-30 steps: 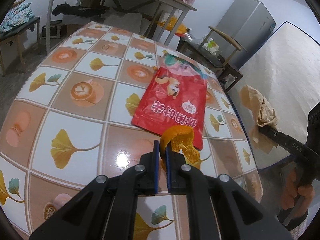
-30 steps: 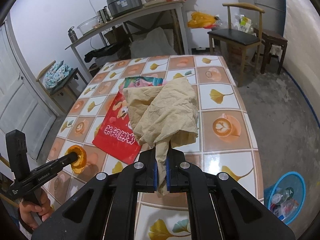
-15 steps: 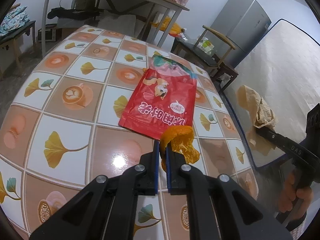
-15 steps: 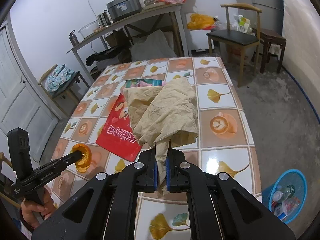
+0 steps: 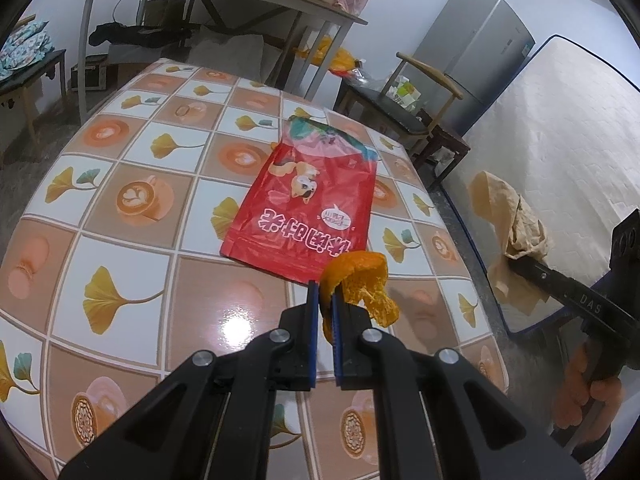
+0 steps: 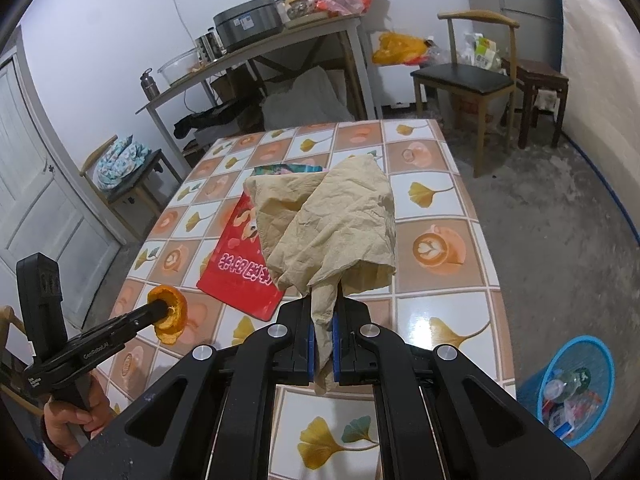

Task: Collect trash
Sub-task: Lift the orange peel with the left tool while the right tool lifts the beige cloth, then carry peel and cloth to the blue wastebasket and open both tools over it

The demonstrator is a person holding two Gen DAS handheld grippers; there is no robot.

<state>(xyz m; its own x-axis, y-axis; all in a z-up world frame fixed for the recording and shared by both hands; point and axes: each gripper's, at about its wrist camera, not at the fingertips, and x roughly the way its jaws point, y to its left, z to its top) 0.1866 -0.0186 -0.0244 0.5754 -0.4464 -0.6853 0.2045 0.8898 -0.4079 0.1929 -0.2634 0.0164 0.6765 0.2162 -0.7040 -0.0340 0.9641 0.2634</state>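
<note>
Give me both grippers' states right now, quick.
Left gripper: shut on the orange peel, lifted off the table.
Right gripper: shut on the crumpled brown paper, held above the table.

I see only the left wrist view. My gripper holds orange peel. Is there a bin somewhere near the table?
Observer: Yes. The right wrist view shows a round blue mesh plastic bin on the floor, beside the table's right near corner.
Operator: Is it empty?
Observer: No, bottles and wrappers already lie inside.
Operator: The right gripper, does it grip the paper firmly?
Observer: The right gripper is shut on a twisted tail of the crumpled brown paper; the rest fans out above the jaws.
Operator: What remains on the table?
Observer: Only the flat red snack bag on the tiled tablecloth.
</note>
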